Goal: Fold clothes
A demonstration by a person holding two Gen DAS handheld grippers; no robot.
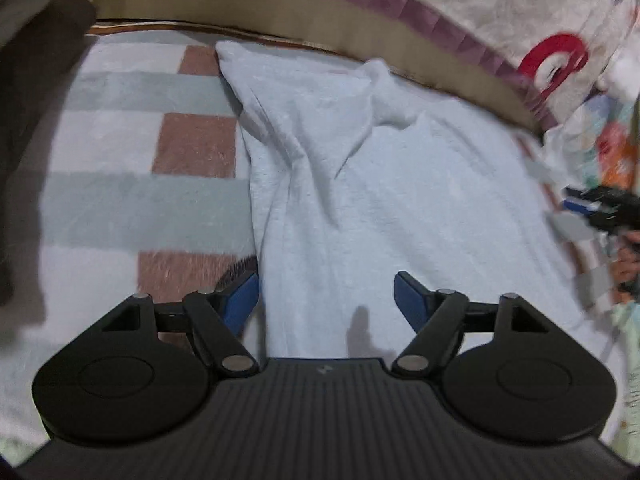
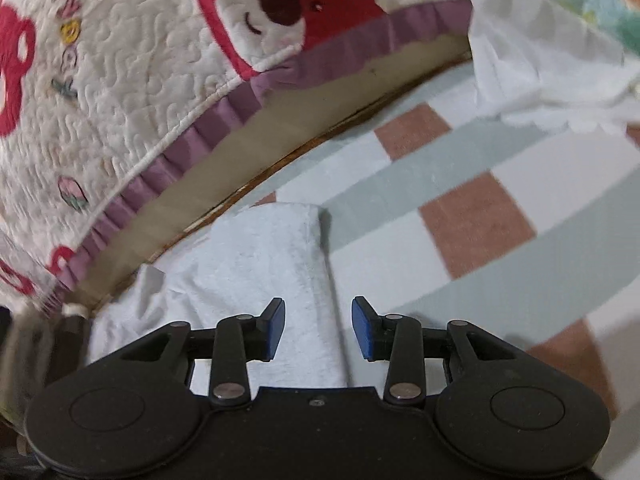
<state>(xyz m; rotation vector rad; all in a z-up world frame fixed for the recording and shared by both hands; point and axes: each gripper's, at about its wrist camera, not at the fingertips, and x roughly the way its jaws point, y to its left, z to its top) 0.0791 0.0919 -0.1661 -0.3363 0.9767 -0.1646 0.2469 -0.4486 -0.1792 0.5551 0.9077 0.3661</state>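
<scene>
A pale blue garment (image 1: 360, 184) lies wrinkled on a checked blanket (image 1: 120, 152), its far end bunched near the bed's side. My left gripper (image 1: 326, 284) hovers open over the garment's near left edge, with nothing between its blue pads (image 1: 240, 300). My other gripper shows as a dark shape (image 1: 604, 208) at the garment's right side, held by a hand. In the right wrist view, the same garment (image 2: 256, 256) lies folded with a straight edge. My right gripper (image 2: 318, 308) stands open just above that edge, and its pads (image 2: 364, 332) grip nothing.
A quilted bedspread with a red bear (image 2: 260, 12) and a purple ruffle (image 2: 208, 128) hangs over the beige bed side (image 1: 280, 12) along the blanket's far edge. White and patterned fabric (image 2: 536, 56) lies at the far right. A dark cloth (image 1: 24, 120) hangs at the left.
</scene>
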